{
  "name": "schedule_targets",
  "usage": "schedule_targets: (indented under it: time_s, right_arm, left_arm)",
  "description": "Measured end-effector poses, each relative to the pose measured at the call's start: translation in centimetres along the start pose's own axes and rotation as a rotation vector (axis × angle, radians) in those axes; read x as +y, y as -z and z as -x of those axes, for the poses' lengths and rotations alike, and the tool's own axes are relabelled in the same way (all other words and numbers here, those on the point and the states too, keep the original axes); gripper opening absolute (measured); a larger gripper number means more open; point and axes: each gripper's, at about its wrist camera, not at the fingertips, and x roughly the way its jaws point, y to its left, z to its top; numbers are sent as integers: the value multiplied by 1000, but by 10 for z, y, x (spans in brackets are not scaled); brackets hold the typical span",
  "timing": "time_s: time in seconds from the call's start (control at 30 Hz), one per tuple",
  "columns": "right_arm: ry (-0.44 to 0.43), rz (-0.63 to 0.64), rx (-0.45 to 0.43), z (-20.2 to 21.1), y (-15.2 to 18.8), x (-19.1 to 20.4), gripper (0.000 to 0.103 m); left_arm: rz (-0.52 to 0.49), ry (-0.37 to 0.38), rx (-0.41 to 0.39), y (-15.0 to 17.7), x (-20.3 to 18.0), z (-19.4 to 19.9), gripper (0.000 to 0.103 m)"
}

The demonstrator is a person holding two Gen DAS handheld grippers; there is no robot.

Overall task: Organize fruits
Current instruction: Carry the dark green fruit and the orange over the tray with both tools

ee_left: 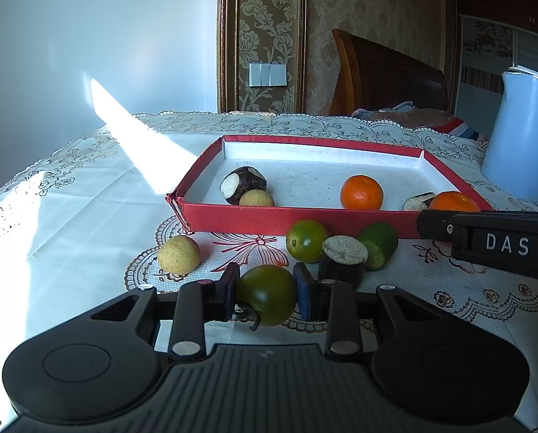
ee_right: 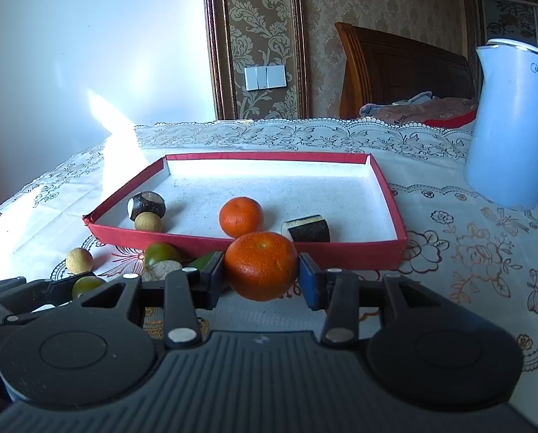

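Left tongs clamped on a dark green tomato, pads touching both sides, stem end facing down. It sits low over the desk, in front of the red tray.

Right tongs clamped on an orange mandarin, pads pressed to both sides, held near the tray's front wall; the left wrist view shows that mandarin above the wall at the tray's right end.

In the tray: a second mandarin near the middle, a dark-skinned cut piece with pale flesh just right of it, a rounder dark piece in the front-left corner touching a small tan ball.

Loose on the desk in front of the tray, left wrist view: a tan ball off to the left, a lighter green tomato, a dark stub with a pale cut top touching it, a green lime-like fruit behind the stub.

Light blue kettle stands on the desk, right of the tray and apart from it. Lace cloth covers the desk.
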Motion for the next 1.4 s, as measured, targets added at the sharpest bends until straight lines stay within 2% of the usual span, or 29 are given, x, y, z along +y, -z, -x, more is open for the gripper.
schedule_targets:
  time_s: [0.4, 0.63, 0.73, 1.0, 1.17, 1.4]
  right_arm:
    - [21, 44, -3, -44, -32, -2, 40]
    - [32, 44, 31, -73, -32, -7, 40]
    - [33, 53, 29, -75, -32, -6, 40]
    - [18, 39, 18, -73, -33, -9, 40]
    - [3, 23, 6, -70, -34, -12, 41]
    - [-11, 10, -8, -65, -35, -12, 41]
  left_arm:
    - [-1, -3, 3, 0, 0, -1, 32]
    - [-5, -7, 5, 0, -1, -1, 32]
    - [-10, -20, -21, -3, -2, 4, 32]
    - [-51, -57, -127, -51, -12, -1, 32]
    - [-44, -63, -137, -73, -17, -20, 32]
    - [-46, -87, -111, -82, -27, -49, 32]
